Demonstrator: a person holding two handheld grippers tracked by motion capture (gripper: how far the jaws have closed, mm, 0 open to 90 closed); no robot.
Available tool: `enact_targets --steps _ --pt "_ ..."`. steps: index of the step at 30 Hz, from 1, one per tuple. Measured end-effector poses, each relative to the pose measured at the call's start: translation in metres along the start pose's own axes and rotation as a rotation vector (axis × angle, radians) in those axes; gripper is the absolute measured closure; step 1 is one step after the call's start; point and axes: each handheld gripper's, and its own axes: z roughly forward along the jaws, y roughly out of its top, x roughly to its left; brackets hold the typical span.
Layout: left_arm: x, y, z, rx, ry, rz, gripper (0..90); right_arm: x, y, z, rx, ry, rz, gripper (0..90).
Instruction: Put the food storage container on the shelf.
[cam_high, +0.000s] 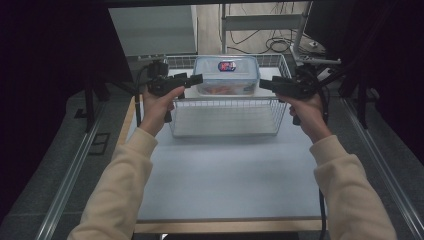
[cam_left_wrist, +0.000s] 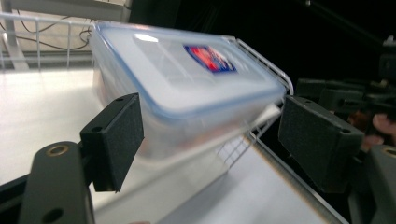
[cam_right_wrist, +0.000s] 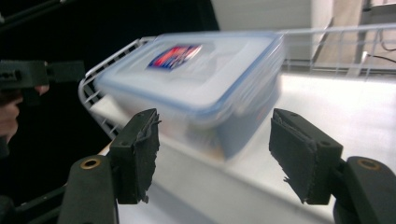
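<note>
Fingers on both grippers stand wide apart, with nothing between their pads. Going from the biggest thing down: the table (cam_high: 225, 175) carries a wire basket (cam_high: 225, 122) at its far half, and inside the basket, towards the back, sits a clear plastic container (cam_high: 226, 75) with a blue-edged lid and a red and blue label (cam_high: 227, 65) on top. Something orange shows through its wall, though the view is too soft to say what.

The left gripper (cam_high: 192, 80) hangs at the container's left end and the right gripper (cam_high: 265, 83) at its right end, each pointing inward over the basket's side rim. In the left gripper view the box (cam_left_wrist: 187, 88) sits ahead of the open pads (cam_left_wrist: 116, 140), not yet between them; the right gripper view shows the same, the box (cam_right_wrist: 196, 88) lying beyond the pads (cam_right_wrist: 299, 154).

This reads as the approach before a two-handed grasp. The next move probably calls for both grippers to slide further in until the pads bracket the container's ends, clearing the basket wires, then close evenly so the box lifts level rather than tipping.
</note>
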Motion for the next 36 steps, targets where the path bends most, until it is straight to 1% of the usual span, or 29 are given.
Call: enact_targets --steps 1,2,3,4,5,6,7,8,9,10,11,12,13,14,15,16,17,18,19,20,21,22,23,24,28,29,31,32,36 --pt "-0.003 -0.011 -0.007 0.013 -0.008 0.016 21.5 0.005 -0.009 -0.007 0.009 0.007 -0.048 32.6" --pt "-0.003 -0.011 -0.007 0.013 -0.008 0.016 21.3 0.005 -0.009 -0.007 0.009 0.007 -0.048 32.6" --pt "-0.008 -0.023 -0.013 0.020 -0.004 0.033 21.4 0.009 -0.021 -0.012 0.025 0.026 -0.067 30.8" --pt "-0.008 -0.023 -0.013 0.020 -0.004 0.033 21.3 0.009 -0.021 -0.012 0.025 0.026 -0.067 30.8" --pt "-0.012 -0.036 -0.019 0.028 -0.012 0.050 21.3 0.014 -0.034 -0.018 0.042 0.032 -0.092 29.8" --pt "-0.014 -0.043 -0.021 0.037 -0.016 0.058 21.2 0.016 -0.041 -0.021 0.047 0.035 -0.104 29.6" --pt "-0.014 -0.043 -0.021 0.037 -0.016 0.058 21.1 0.016 -0.041 -0.021 0.047 0.035 -0.104 29.6" --pt "-0.016 -0.051 -0.024 0.044 -0.022 0.065 21.1 0.018 -0.049 -0.024 0.051 0.041 -0.111 29.6" --pt "-0.021 -0.066 -0.028 0.067 -0.023 0.083 20.7 0.021 -0.064 -0.031 0.048 0.042 -0.118 29.5" --pt "-0.023 -0.074 -0.030 0.075 -0.021 0.092 20.8 0.022 -0.071 -0.035 0.040 0.040 -0.127 29.5" --pt "-0.023 -0.074 -0.030 0.075 -0.021 0.092 20.8 0.022 -0.071 -0.035 0.040 0.040 -0.127 29.5" --pt "-0.024 -0.082 -0.032 0.088 -0.022 0.096 20.4 0.024 -0.086 -0.042 0.032 0.052 -0.126 29.5" --pt "-0.025 -0.091 -0.034 0.096 -0.029 0.098 20.4 0.024 -0.086 -0.042 0.032 0.052 -0.126 29.5" --pt "-0.026 -0.099 -0.036 0.101 -0.037 0.099 20.4 0.024 -0.102 -0.049 0.033 0.061 -0.130 29.3" --pt "-0.026 -0.117 -0.039 0.113 -0.056 0.087 20.4 0.024 -0.110 -0.052 0.036 0.067 -0.132 29.2" --pt "-0.026 -0.125 -0.041 0.119 -0.062 0.083 20.4 0.024 -0.119 -0.054 0.043 0.071 -0.134 29.2" --pt "-0.026 -0.125 -0.041 0.119 -0.062 0.083 20.3 0.024 -0.119 -0.054 0.043 0.071 -0.134 29.2" --pt "-0.025 -0.142 -0.043 0.138 -0.067 0.084 20.3 0.024 -0.137 -0.057 0.058 0.079 -0.138 29.1" --pt "-0.025 -0.142 -0.043 0.138 -0.067 0.084 20.3 0.024 -0.145 -0.058 0.070 0.083 -0.136 29.0" --pt "-0.023 -0.156 -0.045 0.161 -0.073 0.087 20.3 0.023 -0.154 -0.058 0.081 0.087 -0.135 28.9" --pt "-0.022 -0.163 -0.046 0.168 -0.073 0.087 20.3 0.023 -0.162 -0.058 0.097 0.089 -0.132 28.7" --pt "-0.022 -0.163 -0.046 0.168 -0.073 0.087 20.3 0.023 -0.169 -0.058 0.111 0.092 -0.130 28.6" --pt "-0.021 -0.176 -0.047 0.183 -0.067 0.078 20.3 0.022 -0.177 -0.057 0.123 0.094 -0.131 28.4" --pt "-0.021 -0.176 -0.047 0.183 -0.067 0.078 20.3 0.022 -0.177 -0.057 0.123 0.094 -0.131 28.4" --pt "-0.019 -0.197 -0.045 0.212 -0.052 0.081 20.2 0.018 -0.200 -0.050 0.173 0.093 -0.118 27.5" --pt "-0.018 -0.201 -0.043 0.239 -0.048 0.082 19.6 0.017 -0.205 -0.048 0.187 0.091 -0.110 27.5" --pt "-0.018 -0.202 -0.042 0.238 -0.043 0.082 19.4 0.017 -0.207 -0.047 0.194 0.089 -0.111 27.5" --pt "-0.017 -0.202 -0.042 0.237 -0.041 0.081 19.6 0.018 -0.207 -0.047 0.189 0.087 -0.125 27.5" --pt "-0.017 -0.203 -0.042 0.233 -0.031 0.088 19.7 0.019 -0.206 -0.049 0.169 0.092 -0.128 27.2"
